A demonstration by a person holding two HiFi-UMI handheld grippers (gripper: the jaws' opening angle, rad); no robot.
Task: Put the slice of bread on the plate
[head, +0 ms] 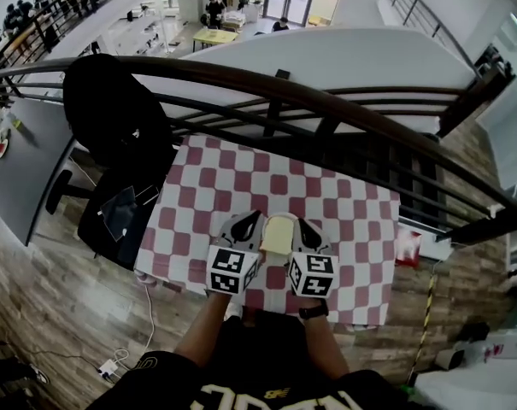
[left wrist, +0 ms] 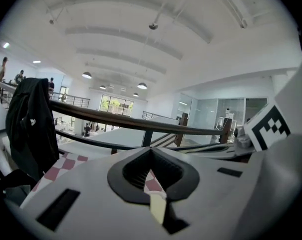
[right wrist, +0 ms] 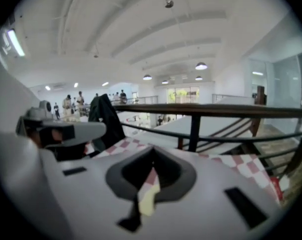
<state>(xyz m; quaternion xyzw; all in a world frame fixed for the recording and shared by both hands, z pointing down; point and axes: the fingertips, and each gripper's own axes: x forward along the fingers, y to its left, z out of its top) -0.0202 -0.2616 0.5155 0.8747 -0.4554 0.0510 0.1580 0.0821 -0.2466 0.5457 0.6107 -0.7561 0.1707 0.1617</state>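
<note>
Two bare forearms (head: 205, 327) reached out from a dark shirt (head: 241, 391) at the bottom of the head view, each ending in a tool with a marker cube. One slice of bread (head: 278, 234) lay on the checked tabletop (head: 220, 182), between the two tools and near the person's edge. The left tool (head: 248, 224) stood just beside the bread's left side and the right tool (head: 307, 231) just beside its right. Whether either touched it could not be told. In each gripper view the jaws met at their tips with nothing clamped, and a pale sliver of bread showed only through the slit below them. Both tools pointed up and away toward the railing (head: 275, 88).

By my reading the task stood at its first step, the grasp not yet made. One tool would next need to spread its jaws, tip down to the slice and close gently on an edge, since soft bread crushes. The plate would have to be found first. Counted: one slice, two tools, no plate in any view, and one red packet (head: 408, 248) at the tabletop's right edge.
</note>
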